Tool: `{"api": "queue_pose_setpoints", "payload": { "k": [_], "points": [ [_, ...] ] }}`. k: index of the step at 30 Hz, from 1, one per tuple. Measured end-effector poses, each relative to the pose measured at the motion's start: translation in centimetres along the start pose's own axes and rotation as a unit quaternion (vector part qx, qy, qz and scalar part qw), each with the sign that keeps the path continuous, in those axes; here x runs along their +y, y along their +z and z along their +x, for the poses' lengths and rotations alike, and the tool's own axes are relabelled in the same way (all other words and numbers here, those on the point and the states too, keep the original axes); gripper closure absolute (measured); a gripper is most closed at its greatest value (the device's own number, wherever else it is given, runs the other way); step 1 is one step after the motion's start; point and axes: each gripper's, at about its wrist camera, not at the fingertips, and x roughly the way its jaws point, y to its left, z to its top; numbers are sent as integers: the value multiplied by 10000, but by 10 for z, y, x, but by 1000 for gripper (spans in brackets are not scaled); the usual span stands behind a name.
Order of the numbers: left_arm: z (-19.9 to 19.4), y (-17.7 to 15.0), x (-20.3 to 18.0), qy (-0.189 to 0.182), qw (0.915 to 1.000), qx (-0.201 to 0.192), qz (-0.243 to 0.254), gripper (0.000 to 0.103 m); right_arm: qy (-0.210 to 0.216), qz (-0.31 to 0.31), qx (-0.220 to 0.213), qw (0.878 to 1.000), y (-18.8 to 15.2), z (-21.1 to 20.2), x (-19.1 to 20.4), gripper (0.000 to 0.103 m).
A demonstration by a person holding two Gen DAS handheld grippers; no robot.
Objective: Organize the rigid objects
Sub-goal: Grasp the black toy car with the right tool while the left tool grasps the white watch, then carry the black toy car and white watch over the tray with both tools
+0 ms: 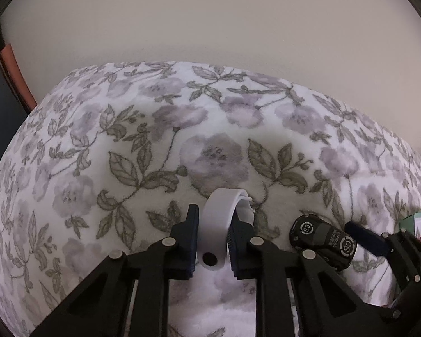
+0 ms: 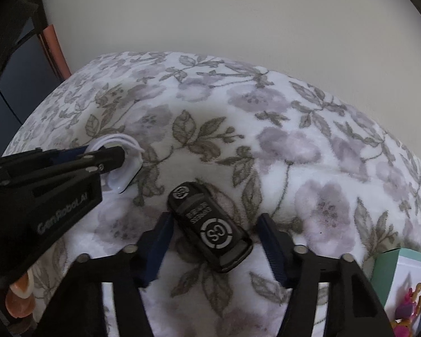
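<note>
The left gripper (image 1: 212, 238) is clamped on a white loop-shaped band (image 1: 220, 224), its dark ribbed pads pressing the band's two sides; the band's near end carries a small dark hole, and its far end curls over out of sight. In the right wrist view most of the band (image 2: 123, 168) is hidden behind the left gripper's black frame. The right gripper (image 2: 213, 247) stands half wide around a black toy car (image 2: 209, 224); its pads are apart from the car's sides, so nothing is gripped there. The car is glossy, rounded, marked with white "CS" roundels and small lettering too blurred to read, and lies slantwise just beside the band, on the near part of the bed (image 1: 126, 140). The bed's cover is plush, white with mauve flowers and grey-green leaves. At the bed's near right corner a mint-green box (image 2: 390, 269) is cut off by the frame. Behind the bed's far edge rises a plain cream wall (image 1: 210, 28).
</note>
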Motion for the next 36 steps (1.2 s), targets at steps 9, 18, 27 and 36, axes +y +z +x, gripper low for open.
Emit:
{"api": "queue_pose_setpoints", "payload": {
  "k": [9,18,27,36],
  "points": [
    [-3,-4,-2,41,9999,61,-68,84,4,-9,30,10000,-7,-7,-2,59],
    [-21,-11,-8,-10,9997,154,-191,85,164,171,63,9997,-17,-27,-8,68],
    [-65,-12,-17,-27,9997,35,-233,85,307,406,-129,9986,-24,-72,-20,68],
    [-152,-12,-47,-90,9986,-498,-171,85,210,759,-622,9950,-35,-159,-47,68]
  ]
}}
